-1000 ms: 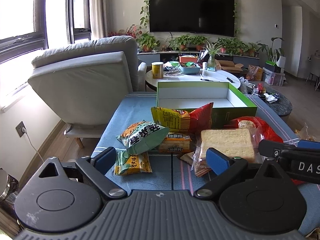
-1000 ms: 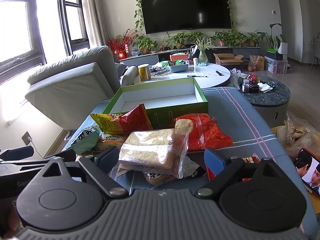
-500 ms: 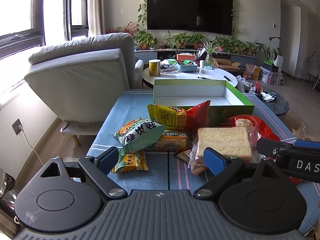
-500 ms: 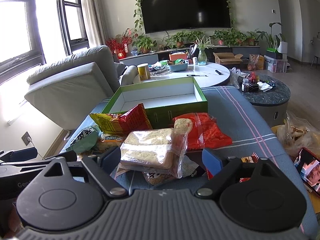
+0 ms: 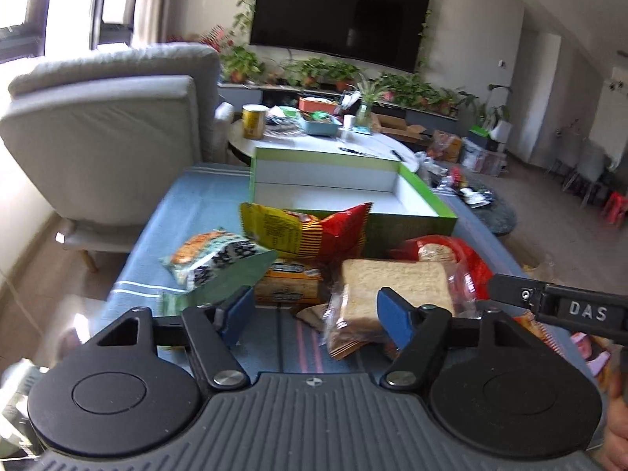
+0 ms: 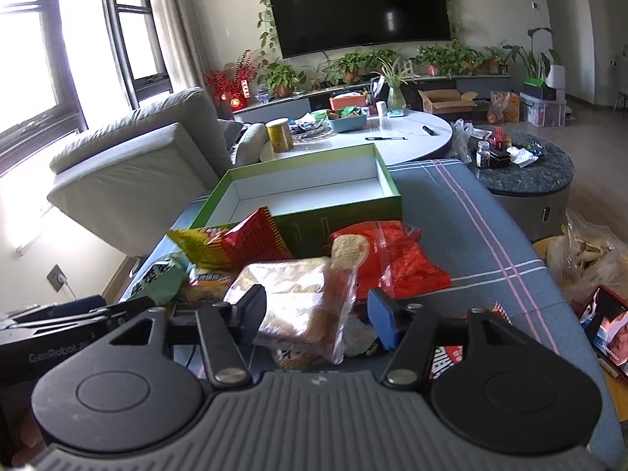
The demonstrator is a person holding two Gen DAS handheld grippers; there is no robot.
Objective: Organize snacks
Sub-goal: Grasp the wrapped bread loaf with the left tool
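Observation:
Snacks lie piled on a blue-clothed table before an open green box (image 5: 428, 200) (image 6: 345, 212): a yellow-red chip bag (image 5: 306, 231) (image 6: 235, 243), a green bag (image 5: 219, 263) (image 6: 157, 278), an orange cracker packet (image 5: 286, 286), a red bag (image 5: 463, 251) (image 6: 392, 259) and bagged bread (image 5: 392, 278) (image 6: 290, 294). My left gripper (image 5: 314, 316) is closing over bare cloth near the packet, with nothing pressed between its pads. My right gripper (image 6: 316, 316) straddles the bread bag, its left pad at the bag's edge and a small gap at the right pad.
A grey armchair (image 5: 110, 137) stands left of the table. A white round table (image 6: 392, 133) with clutter is behind the box, and a dark stone table (image 6: 530, 172) at the right. A phone (image 6: 604, 325) lies at the cloth's right edge beside a plastic bag (image 6: 581, 255).
My left gripper swung right and closer to the pile, and its jaws narrowed a lot. The right jaws also narrowed around the bread bag. The snacks have stayed where they were.

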